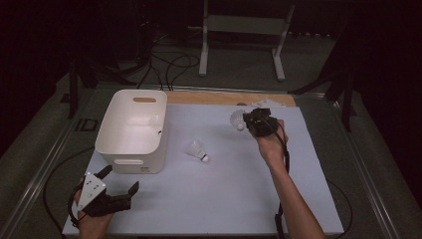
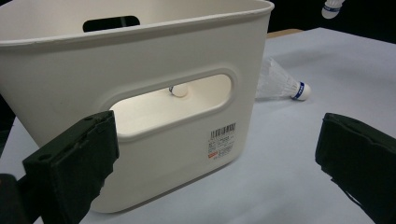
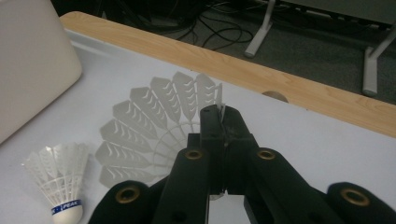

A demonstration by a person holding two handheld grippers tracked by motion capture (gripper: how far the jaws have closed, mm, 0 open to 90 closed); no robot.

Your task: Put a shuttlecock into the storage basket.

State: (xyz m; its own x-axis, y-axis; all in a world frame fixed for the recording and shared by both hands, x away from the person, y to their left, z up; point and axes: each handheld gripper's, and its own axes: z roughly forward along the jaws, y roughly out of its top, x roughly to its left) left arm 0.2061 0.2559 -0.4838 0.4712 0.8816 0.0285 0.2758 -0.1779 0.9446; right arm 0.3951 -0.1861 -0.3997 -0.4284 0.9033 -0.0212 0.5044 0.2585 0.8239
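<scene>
Right hand-held gripper point(image 1: 255, 121) clamps a shuttlecock point(image 1: 238, 119) by its skirt, bin point(image 1: 115, 132) well leftward (left hand-held gripper point(image 1: 121, 182) wide open, idle).

Dim room, grey floor point(image 1: 234, 74) with black cables point(image 1: 169, 64), white frame legs point(image 1: 203, 45).

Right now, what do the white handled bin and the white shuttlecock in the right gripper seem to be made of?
White handled bin: looks like moulded plastic, smooth matte walls, rounded cut-out handle, barcode sticker. White shuttlecock clamped in the right gripper: skirt of thin overlapping vanes, feather or feather-look plastic; I cannot tell which.
</scene>
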